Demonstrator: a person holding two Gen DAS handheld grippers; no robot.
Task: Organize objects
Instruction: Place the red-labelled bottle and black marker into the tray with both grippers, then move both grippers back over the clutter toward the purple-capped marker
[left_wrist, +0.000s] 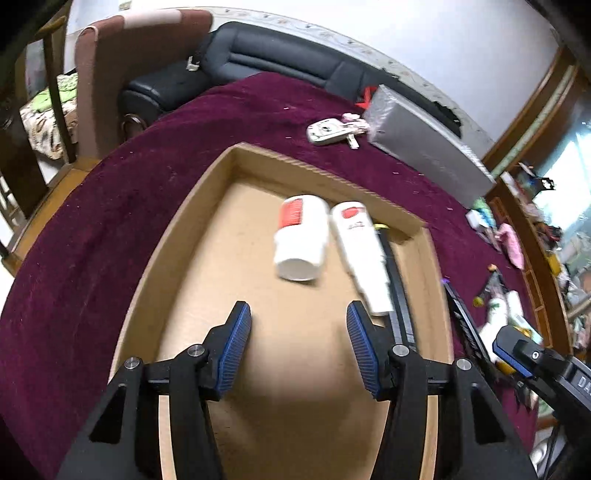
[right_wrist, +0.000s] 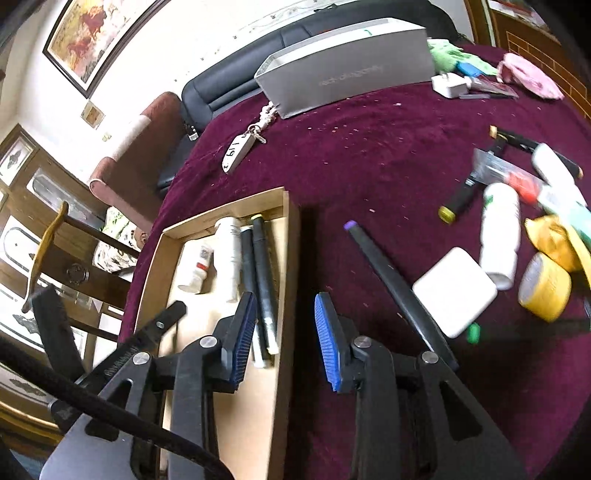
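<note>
Plainly both claws are between items, so the step in hand is, as I judge it, to fetch the next loose thing from the cloth and lay it in the cardboard tray (right_wrist: 286, 258) beside what is already sorted. The left gripper (left_wrist: 298, 338) hangs over the tray floor with its blue pads spread and nothing between them; ahead of it lie a white jar (left_wrist: 301, 240) on its side and a white tube (left_wrist: 360, 247), close together, with a dark pen along the tray's right wall. The right gripper (right_wrist: 285, 334) is also parted and empty, straddling the tray's right wall — one pad over the tray's inside, near the two black pens (right_wrist: 258, 273), the other over the maroon cloth (right_wrist: 369, 155). The nearest loose item is a black pen with a purple cap (right_wrist: 388, 273), lying slantwise on the cloth just to the right of this claw, its lower end passing under the claw's frame. Beyond it sit a white square box (right_wrist: 454, 291), touching or nearly touching the pen, a white bottle (right_wrist: 500, 232) and a yellow tape roll (right_wrist: 545, 291). To do it well, I would swing right, line the pads across the pen's barrel rather than along it, and close near the middle — clear of the white box, so it is not dragged.
</note>
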